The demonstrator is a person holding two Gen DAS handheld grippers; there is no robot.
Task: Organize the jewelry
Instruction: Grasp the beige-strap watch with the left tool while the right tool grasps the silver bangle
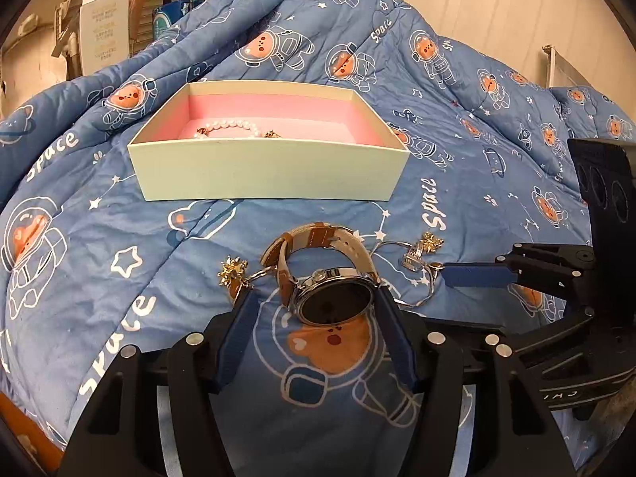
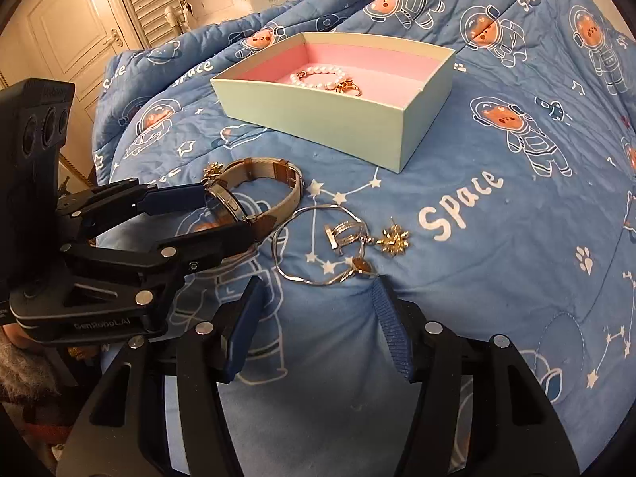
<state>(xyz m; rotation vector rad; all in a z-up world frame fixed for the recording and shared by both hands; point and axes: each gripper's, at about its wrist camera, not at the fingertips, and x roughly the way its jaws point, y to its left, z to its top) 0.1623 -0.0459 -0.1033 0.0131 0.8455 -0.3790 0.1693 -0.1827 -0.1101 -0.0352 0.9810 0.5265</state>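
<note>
A watch (image 1: 334, 298) with a brown and cream strap lies on the blue quilt. My left gripper (image 1: 314, 302) is open, its blue fingers on either side of the watch face; it also shows in the right wrist view (image 2: 222, 214). A gold star earring (image 1: 232, 272) lies left of the watch. A silver bangle (image 2: 318, 246), a silver ring (image 2: 344, 236), a brown-stone ring (image 2: 363, 266) and a second gold star earring (image 2: 393, 242) lie ahead of my open, empty right gripper (image 2: 318, 302). The pale green box (image 1: 270, 175) with pink lining holds a pearl bracelet (image 1: 228, 127).
The quilt (image 1: 119, 218) with astronaut bears covers a rumpled bed and rises behind the box. A white carton (image 1: 105, 20) and shutters stand at the back left. A door (image 2: 71, 20) is at the far left in the right wrist view.
</note>
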